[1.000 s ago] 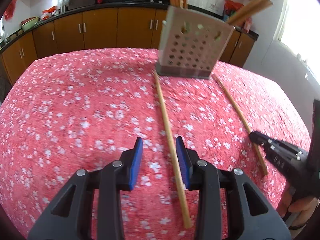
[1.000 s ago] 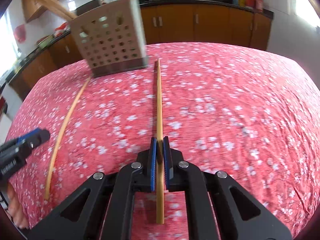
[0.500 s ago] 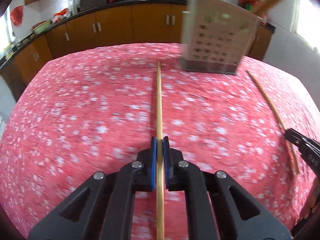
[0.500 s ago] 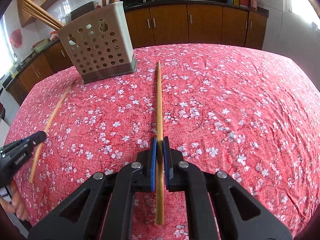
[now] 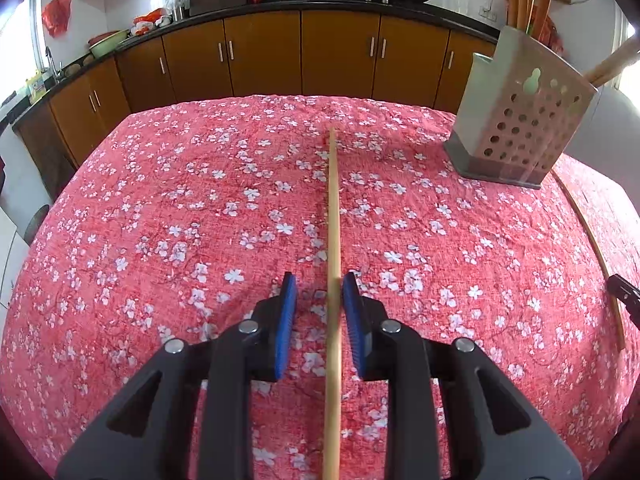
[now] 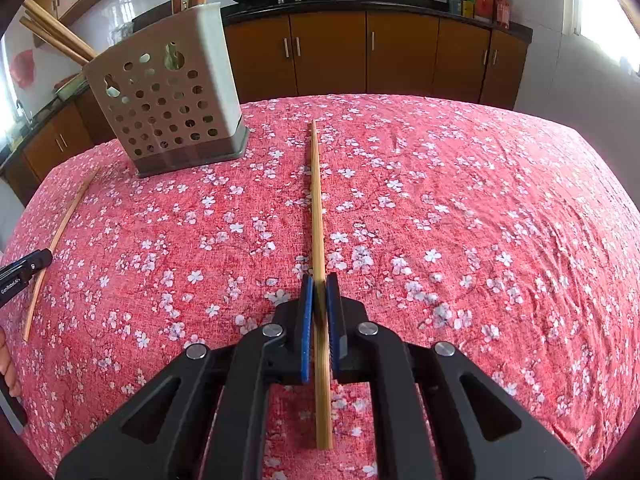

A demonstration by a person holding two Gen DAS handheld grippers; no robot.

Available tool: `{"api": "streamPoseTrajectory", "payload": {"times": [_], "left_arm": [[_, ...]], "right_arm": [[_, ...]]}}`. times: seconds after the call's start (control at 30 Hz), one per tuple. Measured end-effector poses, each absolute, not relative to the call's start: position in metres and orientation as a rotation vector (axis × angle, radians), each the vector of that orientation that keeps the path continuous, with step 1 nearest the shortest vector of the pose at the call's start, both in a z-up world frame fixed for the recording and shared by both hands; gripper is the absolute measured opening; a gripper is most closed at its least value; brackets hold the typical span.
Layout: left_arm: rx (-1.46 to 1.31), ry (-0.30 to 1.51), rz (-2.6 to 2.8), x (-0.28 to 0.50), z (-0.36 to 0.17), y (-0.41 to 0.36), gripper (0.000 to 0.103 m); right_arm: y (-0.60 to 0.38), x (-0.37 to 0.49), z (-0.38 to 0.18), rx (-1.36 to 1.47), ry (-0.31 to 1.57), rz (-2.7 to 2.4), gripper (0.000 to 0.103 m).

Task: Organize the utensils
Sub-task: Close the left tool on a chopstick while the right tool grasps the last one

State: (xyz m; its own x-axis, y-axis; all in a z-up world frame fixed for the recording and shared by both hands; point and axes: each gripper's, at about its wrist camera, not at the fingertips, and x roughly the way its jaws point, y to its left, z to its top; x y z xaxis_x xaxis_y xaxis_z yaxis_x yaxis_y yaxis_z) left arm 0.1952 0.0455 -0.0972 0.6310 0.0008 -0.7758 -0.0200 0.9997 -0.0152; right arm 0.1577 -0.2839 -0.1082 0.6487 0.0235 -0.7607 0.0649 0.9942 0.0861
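In the left wrist view a wooden chopstick (image 5: pixel 333 216) runs straight ahead between the blue pads of my left gripper (image 5: pixel 318 300), which stands open around it, the right pad close to the stick. The perforated grey utensil holder (image 5: pixel 520 120), with several chopsticks in it, stands at the far right. In the right wrist view my right gripper (image 6: pixel 319 300) is shut on a second chopstick (image 6: pixel 317 200) that points forward over the cloth. The holder (image 6: pixel 168 96) stands at the far left there.
A red floral cloth (image 5: pixel 160 220) covers the table. The other gripper's chopstick lies along the right edge in the left wrist view (image 5: pixel 596 248) and the left edge in the right wrist view (image 6: pixel 60 236). Brown cabinets (image 5: pixel 280 56) line the back.
My left gripper closed on its chopstick, swung so the holder went to the right, and its jaws have now parted around the stick. My right gripper stayed shut on its chopstick.
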Motion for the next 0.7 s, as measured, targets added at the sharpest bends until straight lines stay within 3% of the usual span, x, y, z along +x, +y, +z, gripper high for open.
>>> {"api": "streamPoseTrajectory", "payload": {"times": [0.7], "left_arm": [[-0.038, 0.887, 0.008, 0.1946, -0.0972, 0.0457, 0.026]], "right_arm": [[-0.2842, 0.1565, -0.1086, 0.116, 0.863, -0.026, 0.008]]}}
